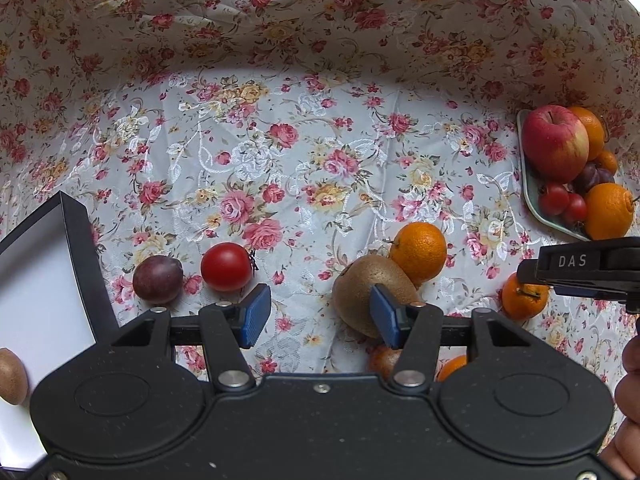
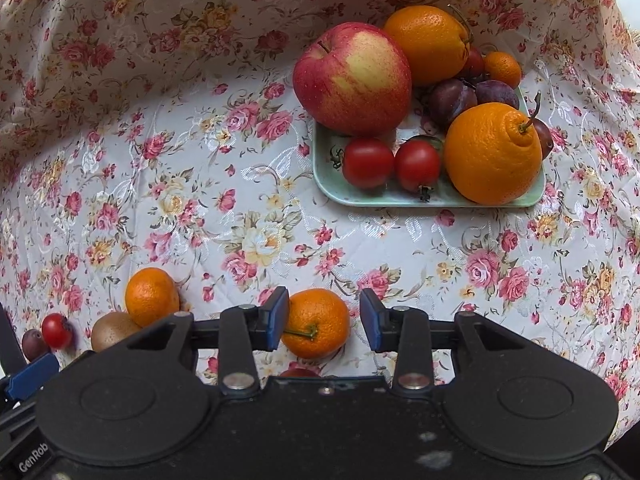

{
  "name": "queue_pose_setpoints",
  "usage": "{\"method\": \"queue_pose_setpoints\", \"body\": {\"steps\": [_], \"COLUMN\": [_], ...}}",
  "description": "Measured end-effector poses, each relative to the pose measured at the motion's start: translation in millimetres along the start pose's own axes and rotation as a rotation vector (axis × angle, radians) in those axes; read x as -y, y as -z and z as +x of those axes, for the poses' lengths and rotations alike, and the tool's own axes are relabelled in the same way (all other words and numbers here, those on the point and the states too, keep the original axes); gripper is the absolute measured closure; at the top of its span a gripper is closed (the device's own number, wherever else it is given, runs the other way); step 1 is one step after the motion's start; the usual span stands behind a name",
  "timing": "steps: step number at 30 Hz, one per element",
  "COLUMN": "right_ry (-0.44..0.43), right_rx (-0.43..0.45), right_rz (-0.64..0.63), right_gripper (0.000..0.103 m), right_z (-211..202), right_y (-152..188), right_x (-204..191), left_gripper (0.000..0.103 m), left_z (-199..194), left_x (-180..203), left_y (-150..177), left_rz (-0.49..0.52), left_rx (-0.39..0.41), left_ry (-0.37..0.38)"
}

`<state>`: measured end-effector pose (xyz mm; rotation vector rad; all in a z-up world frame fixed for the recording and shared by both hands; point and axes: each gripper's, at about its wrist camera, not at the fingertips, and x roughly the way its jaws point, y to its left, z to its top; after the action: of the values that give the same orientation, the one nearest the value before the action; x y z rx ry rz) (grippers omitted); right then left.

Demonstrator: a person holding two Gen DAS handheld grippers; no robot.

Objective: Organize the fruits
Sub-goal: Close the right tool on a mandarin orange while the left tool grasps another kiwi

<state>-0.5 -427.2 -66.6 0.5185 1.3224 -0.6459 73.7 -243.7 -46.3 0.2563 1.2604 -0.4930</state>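
My left gripper (image 1: 318, 316) is open above the cloth; its right pad overlaps a brown kiwi (image 1: 360, 292), which lies mostly outside the jaws. An orange mandarin (image 1: 419, 252) sits behind the kiwi. A red tomato (image 1: 226, 266) and a dark plum (image 1: 157, 279) lie to the left. My right gripper (image 2: 325, 322) is open around a small mandarin (image 2: 318, 322) with its stem facing me; the left pad is close to it. A green tray (image 2: 360, 196) holds an apple (image 2: 352, 78), oranges, tomatoes and plums.
A white box with a black rim (image 1: 44, 280) stands at the left and holds a kiwi (image 1: 12, 376). More fruit peeks out under my left gripper (image 1: 384, 360). Flowered cloth (image 1: 320, 140) covers the table and rises behind. The right gripper's body shows in the left wrist view (image 1: 592, 272).
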Motion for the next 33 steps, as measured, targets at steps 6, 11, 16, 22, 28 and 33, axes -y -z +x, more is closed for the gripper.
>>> {"method": "queue_pose_setpoints", "body": {"steps": [6,11,16,22,28,33], "right_ry": [-0.005,-0.001,0.019,-0.005,-0.016,-0.013], "right_rx": [-0.005,-0.035,-0.069,-0.095,-0.098,-0.101], "right_rz": [-0.022,-0.052,-0.054,-0.033,-0.025,-0.022], "right_gripper": [0.059,0.057,0.057,0.057,0.057,0.057], "right_z": [4.4,10.5,21.5,27.9,28.9,30.0], "right_y": [1.6,4.8,7.8,8.6,5.9,5.1], "right_x": [-6.0,-15.5,-18.6,-15.5,-11.9,-11.7], "left_gripper": [0.042,0.042,0.042,0.042,0.042,0.042], "left_z": [3.7,7.8,8.9,10.1,12.7,17.4], "left_x": [2.8,3.8,5.4,10.7,15.7,20.2], "left_y": [-0.2,0.0,-1.1,-2.0,-2.1,-2.6], "left_rz": [0.003,0.001,-0.001,0.006,0.017,0.027], "left_rx": [-0.011,-0.026,-0.025,-0.025,-0.024,-0.041], "left_ry": [0.006,0.014,0.024,0.058,0.072,0.09]}}
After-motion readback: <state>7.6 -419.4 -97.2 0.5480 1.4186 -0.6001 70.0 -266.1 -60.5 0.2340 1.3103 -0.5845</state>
